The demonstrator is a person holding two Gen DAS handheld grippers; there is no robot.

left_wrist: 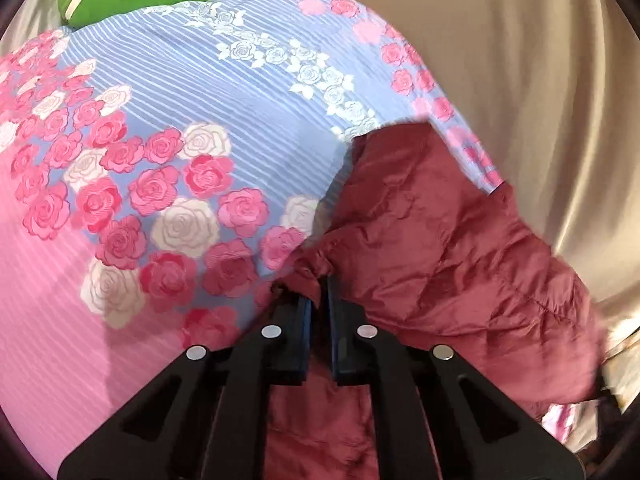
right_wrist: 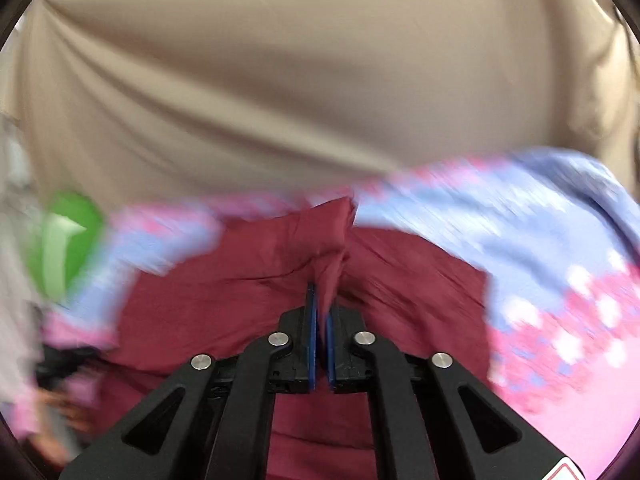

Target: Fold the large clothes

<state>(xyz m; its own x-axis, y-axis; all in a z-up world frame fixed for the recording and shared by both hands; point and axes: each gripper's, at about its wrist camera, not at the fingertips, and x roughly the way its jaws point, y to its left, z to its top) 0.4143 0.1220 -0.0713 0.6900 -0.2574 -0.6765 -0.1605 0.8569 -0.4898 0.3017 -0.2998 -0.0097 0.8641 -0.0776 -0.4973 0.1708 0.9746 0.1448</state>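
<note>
Maroon garment (left_wrist: 436, 236) was spread on floral bed sheet (left_wrist: 152, 152). Edge was pinched in closed left gripper (left_wrist: 320, 292), bunched fold clamped by right gripper (right_wrist: 322, 300), probably so cloth could be lifted taut for folding.

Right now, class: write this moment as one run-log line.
left gripper: shut on maroon garment | right gripper: shut on maroon garment | under it: rose-print sheet | behind: beige cloth

left tool (left_wrist: 320, 292): black, blue pads | right tool (right_wrist: 322, 308): black, silver pins
</note>
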